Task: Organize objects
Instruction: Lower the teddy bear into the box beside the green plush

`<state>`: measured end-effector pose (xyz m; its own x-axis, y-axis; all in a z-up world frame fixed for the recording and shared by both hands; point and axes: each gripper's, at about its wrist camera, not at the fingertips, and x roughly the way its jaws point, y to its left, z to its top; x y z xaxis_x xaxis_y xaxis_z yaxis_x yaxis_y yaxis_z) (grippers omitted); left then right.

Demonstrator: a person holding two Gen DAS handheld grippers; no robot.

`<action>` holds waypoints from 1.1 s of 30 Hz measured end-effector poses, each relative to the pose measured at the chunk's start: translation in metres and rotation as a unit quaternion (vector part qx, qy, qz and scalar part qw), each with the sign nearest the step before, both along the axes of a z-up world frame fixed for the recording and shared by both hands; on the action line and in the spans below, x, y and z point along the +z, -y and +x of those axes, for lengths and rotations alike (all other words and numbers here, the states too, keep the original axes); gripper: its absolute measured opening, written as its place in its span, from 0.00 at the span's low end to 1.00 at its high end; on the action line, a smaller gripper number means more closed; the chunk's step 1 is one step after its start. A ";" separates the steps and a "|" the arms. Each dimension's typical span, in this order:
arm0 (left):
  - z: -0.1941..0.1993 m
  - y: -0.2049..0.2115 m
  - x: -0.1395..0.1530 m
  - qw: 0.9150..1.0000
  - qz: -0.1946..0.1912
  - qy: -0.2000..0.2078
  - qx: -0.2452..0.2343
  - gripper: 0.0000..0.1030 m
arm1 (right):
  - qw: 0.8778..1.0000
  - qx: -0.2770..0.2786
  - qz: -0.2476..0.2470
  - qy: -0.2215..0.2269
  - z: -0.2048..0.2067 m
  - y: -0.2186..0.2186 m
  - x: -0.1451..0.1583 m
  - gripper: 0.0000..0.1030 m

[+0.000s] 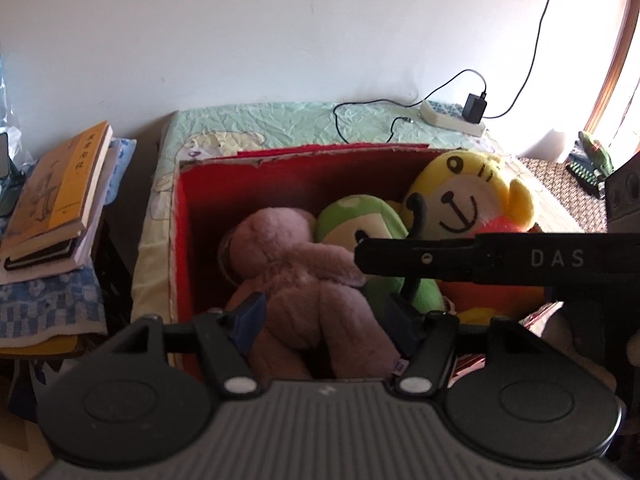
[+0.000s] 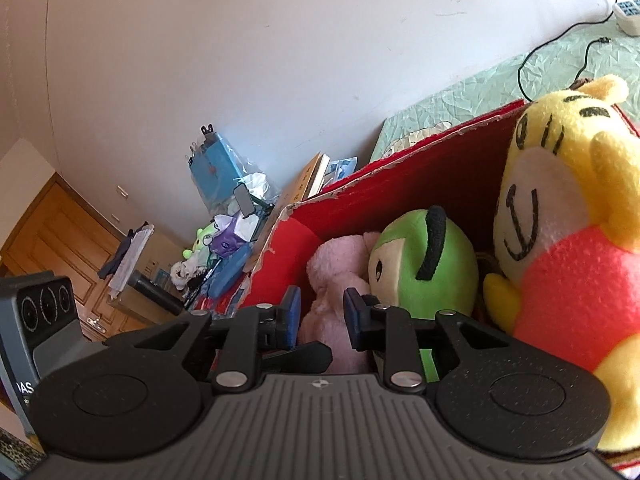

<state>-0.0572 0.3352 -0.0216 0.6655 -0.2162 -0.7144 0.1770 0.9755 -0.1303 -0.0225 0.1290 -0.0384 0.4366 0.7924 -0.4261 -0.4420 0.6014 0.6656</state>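
A red cardboard box point(image 1: 224, 184) point(image 2: 400, 188) sits on a bed and holds three soft toys. A pink plush point(image 1: 296, 264) point(image 2: 336, 272) lies at the left, a green one point(image 1: 360, 220) point(image 2: 408, 264) in the middle, and a yellow bear in a red top point(image 1: 468, 196) point(image 2: 560, 200) at the right. My left gripper point(image 1: 326, 316) is open over the near rim, its fingers straddling the pink plush's legs. My right gripper point(image 2: 322, 316) points into the box with its pads a narrow gap apart, gripping nothing, the pink plush showing beyond them. Its black housing point(image 1: 480, 258) crosses the green toy.
A stack of books point(image 1: 60, 192) rests on a blue checked cloth left of the bed. A power strip with a charger point(image 1: 452, 118) and cables lie on the green sheet point(image 1: 280, 124) behind the box. A woven mat point(image 1: 560, 188) lies at the right. Cluttered bags point(image 2: 224, 232) and a wooden door point(image 2: 48, 232) stand further left.
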 end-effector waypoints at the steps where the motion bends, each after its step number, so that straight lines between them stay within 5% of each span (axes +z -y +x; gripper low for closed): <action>1: 0.001 0.002 -0.001 1.000 0.006 -0.004 0.003 0.68 | 1.000 -0.002 -0.005 0.002 -0.001 0.000 0.000 0.26; 33: -0.005 0.028 -0.004 0.996 0.065 -0.035 0.054 0.89 | 0.995 -0.075 -0.052 0.043 -0.034 0.012 -0.001 0.27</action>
